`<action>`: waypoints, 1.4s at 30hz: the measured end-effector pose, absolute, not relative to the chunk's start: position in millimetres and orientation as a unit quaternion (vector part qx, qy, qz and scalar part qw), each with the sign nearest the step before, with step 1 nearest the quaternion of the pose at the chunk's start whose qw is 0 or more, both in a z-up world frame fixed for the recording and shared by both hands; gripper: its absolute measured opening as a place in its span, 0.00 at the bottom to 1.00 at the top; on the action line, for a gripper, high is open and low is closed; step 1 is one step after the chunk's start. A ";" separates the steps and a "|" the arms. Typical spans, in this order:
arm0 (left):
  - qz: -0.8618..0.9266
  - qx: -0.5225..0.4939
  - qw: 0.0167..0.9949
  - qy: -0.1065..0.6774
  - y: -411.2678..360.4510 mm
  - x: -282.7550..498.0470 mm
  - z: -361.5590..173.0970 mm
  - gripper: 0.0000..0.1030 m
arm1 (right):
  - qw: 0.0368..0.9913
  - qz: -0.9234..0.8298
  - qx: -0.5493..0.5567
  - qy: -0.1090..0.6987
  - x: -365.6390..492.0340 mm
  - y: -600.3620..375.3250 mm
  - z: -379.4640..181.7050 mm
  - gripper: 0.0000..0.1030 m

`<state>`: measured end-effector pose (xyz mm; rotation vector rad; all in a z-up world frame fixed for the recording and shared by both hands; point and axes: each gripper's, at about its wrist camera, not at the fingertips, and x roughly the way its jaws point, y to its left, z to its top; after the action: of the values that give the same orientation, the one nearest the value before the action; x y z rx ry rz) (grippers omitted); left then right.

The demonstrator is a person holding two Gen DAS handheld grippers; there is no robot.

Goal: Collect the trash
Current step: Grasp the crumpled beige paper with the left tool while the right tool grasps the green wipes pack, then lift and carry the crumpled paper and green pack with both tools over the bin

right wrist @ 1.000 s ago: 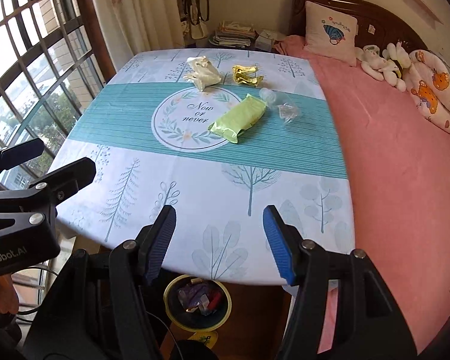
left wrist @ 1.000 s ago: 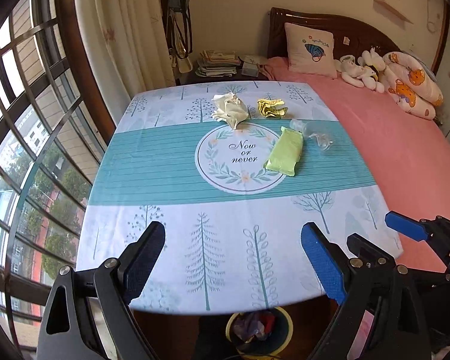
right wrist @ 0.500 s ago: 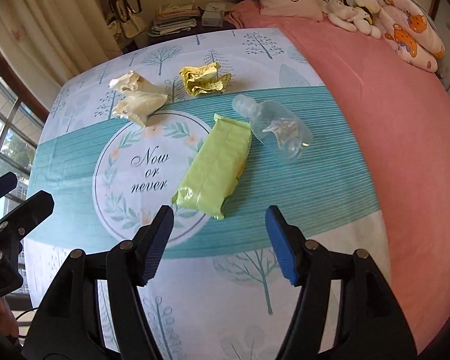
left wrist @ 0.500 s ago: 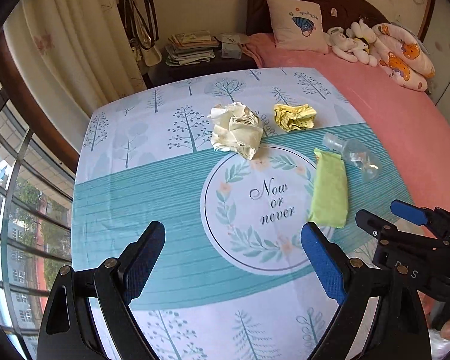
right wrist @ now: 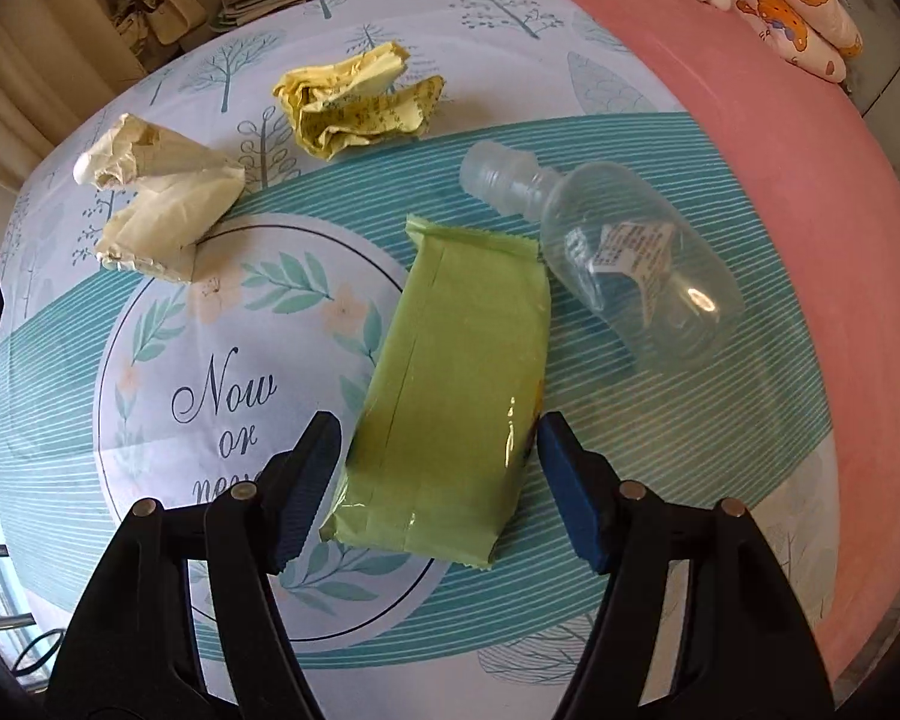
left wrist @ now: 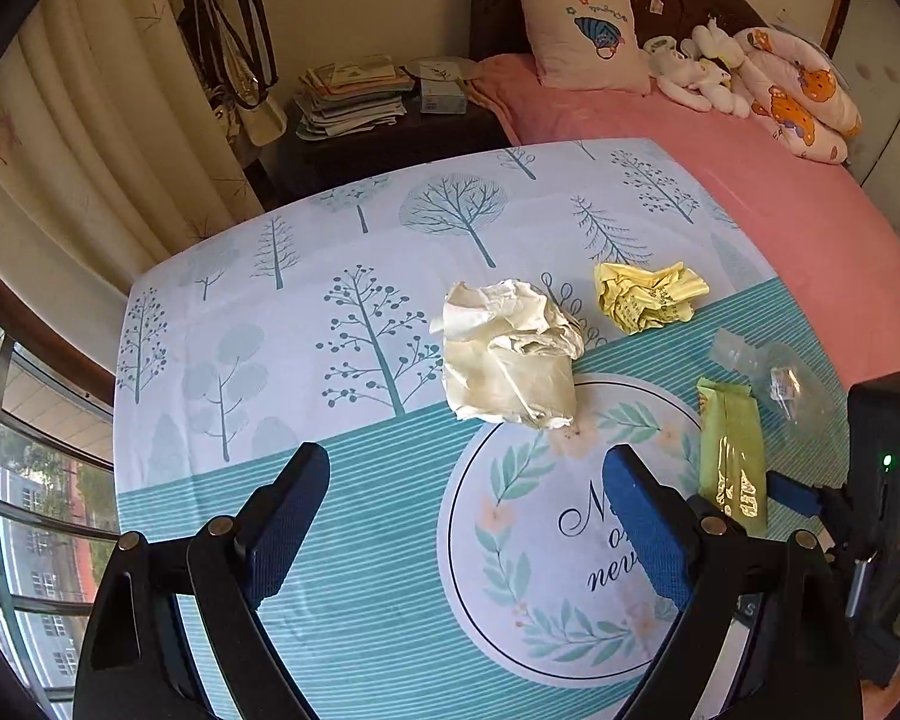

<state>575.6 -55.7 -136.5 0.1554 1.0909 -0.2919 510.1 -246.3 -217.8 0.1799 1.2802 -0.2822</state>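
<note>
Four pieces of trash lie on the tree-print tablecloth (right wrist: 690,450). They are a crumpled cream paper (left wrist: 510,354), a crumpled yellow paper (left wrist: 648,297), a green packet (right wrist: 456,396) and a clear plastic bottle (right wrist: 636,264) on its side. My left gripper (left wrist: 462,468) hangs open just short of the cream paper, with nothing between its fingers. My right gripper (right wrist: 438,438) is open and points steeply down. Its fingers stand on either side of the green packet's near end, and the pads do not touch it. The cream paper (right wrist: 162,210) and yellow paper (right wrist: 354,102) lie further off to the left.
A pink bed (left wrist: 750,192) with a pillow and plush toys runs along the table's right side. A dark nightstand with stacked papers (left wrist: 354,96) stands behind the table. A curtain (left wrist: 90,120) and a barred window (left wrist: 30,510) close off the left.
Both grippers have come forward over the table and sunk towards it. The right one now has the green packet between its fingers. The bin under the table's front edge has left view.
</note>
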 end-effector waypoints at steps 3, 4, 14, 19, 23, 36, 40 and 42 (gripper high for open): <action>-0.144 0.074 0.841 0.516 -60.9 584.0 -139.6 0.91 | 0.794 -0.131 0.071 0.590 507.9 -239.8 -221.8 0.53; -0.147 0.073 0.841 0.516 -62.2 587.4 -140.3 0.91 | 0.796 -0.130 0.069 0.587 508.1 -237.9 -222.0 0.52; -0.164 0.061 0.834 0.523 -75.4 611.8 -142.6 0.94 | 0.817 -0.107 0.076 0.561 522.5 -233.7 -211.0 0.21; -0.169 0.027 0.822 0.543 -76.2 634.0 -146.7 0.95 | 0.831 -0.100 0.082 0.542 525.0 -232.4 -196.4 0.21; -0.164 0.009 0.812 0.560 -77.8 654.6 -155.2 0.95 | 0.832 -0.095 0.091 0.538 528.7 -235.4 -192.4 0.21; -0.165 -0.037 0.767 0.620 -78.7 680.2 -215.8 0.96 | 0.827 -0.095 0.108 0.544 528.5 -244.3 -195.6 0.21; -0.168 -0.065 0.753 0.633 -77.2 676.6 -227.2 0.96 | 0.826 -0.096 0.111 0.545 529.3 -245.9 -196.5 0.21; -0.165 -0.079 0.754 0.631 -75.7 677.4 -229.7 0.96 | 0.826 -0.095 0.111 0.545 530.1 -245.7 -196.2 0.21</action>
<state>677.4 -75.7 -229.7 -0.1714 1.3761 -0.3609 530.1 -245.7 -196.2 0.2362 1.1572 -0.2020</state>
